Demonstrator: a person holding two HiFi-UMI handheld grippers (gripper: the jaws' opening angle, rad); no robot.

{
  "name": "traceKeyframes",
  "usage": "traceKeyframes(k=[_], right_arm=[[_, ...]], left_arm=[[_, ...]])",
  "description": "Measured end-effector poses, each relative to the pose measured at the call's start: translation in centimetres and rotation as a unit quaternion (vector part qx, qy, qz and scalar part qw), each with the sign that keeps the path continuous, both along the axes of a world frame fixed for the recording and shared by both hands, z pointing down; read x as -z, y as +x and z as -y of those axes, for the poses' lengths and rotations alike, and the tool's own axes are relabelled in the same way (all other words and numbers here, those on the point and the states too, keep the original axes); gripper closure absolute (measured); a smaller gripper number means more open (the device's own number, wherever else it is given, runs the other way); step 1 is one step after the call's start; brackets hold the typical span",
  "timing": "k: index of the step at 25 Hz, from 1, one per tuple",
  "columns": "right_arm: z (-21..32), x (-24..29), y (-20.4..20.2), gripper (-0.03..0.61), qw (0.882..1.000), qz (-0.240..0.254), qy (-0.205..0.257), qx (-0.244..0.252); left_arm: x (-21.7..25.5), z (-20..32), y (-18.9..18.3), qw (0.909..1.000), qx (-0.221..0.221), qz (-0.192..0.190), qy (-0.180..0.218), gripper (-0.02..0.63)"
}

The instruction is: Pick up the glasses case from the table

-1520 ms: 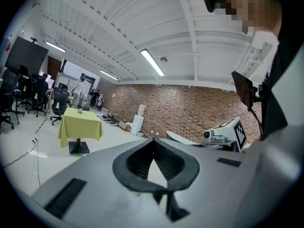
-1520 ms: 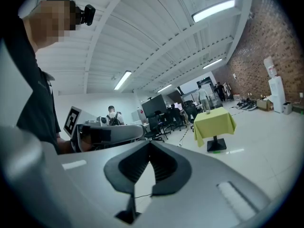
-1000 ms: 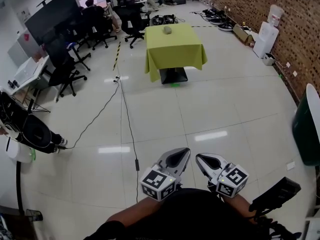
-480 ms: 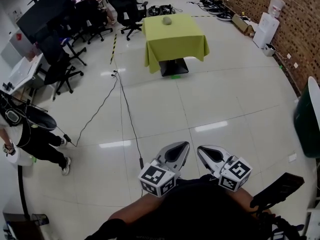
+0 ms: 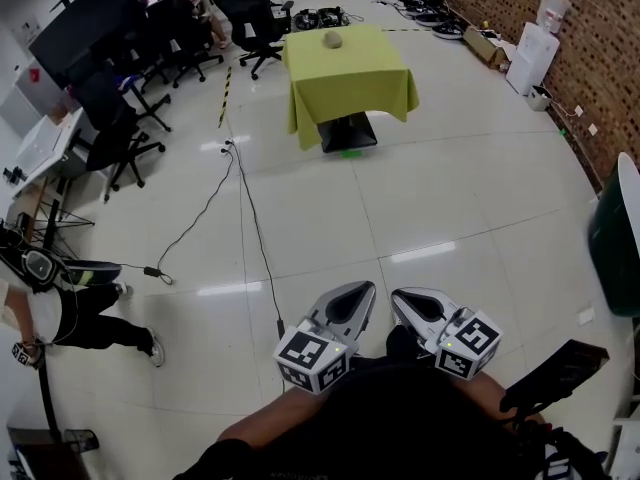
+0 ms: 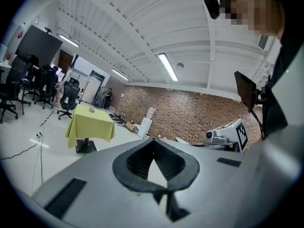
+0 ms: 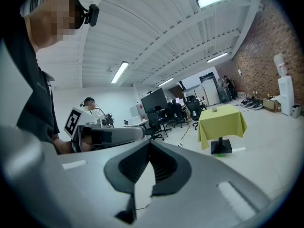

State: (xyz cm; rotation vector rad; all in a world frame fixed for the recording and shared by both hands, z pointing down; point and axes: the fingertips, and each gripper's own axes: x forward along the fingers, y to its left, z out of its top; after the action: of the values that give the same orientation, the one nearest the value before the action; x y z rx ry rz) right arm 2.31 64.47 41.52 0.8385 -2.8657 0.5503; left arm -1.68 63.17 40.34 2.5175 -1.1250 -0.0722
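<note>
Moved: desk (image 5: 352, 76) slightly nearer in head view.
Jaws: left gripper (image 5: 354, 296), right gripper (image 5: 406, 299) closed, empty.
Todo: reach glasses case (image 5: 333, 39), grasp, lift.

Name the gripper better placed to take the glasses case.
Left, marginally: left gripper lines up closer with the glasses case than right gripper. Both are shut, empty, far from the table.

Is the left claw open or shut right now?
Shut. In the left gripper view the left claw shows jaws meeting at the tips, nothing between them.
</note>
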Motion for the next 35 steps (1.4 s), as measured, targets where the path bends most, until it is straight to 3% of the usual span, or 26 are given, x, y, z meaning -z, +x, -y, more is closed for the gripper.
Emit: traceKeyframes(k=[11,23,30,35], right_arm=[[6.5,-0.2,1.1,0.575,1.000,0.019,0.007,0.021],[15.9,0.7,7.2,0.575,0.999,0.030,0.018,0.027],[22.0,0.0,12.9,0.575,0.999,0.032,0.011,0.026],[23.9,-0.2,14.7,0.575,0.999,0.039,0.009,0.014]], left_arm=[[-0.3,6.0,1.0,0.9995,0.026,0.016,0.003,0.609],[0.3,15.1,7.0,0.9987,0.039,0.031,0.009,0.609],[-0.3,21.2,11.8,0.9977,0.056,0.037,0.007,0.609],[-0.6,22.5,12.9,0.9973,0.060,0.040,0.010,0.609]])
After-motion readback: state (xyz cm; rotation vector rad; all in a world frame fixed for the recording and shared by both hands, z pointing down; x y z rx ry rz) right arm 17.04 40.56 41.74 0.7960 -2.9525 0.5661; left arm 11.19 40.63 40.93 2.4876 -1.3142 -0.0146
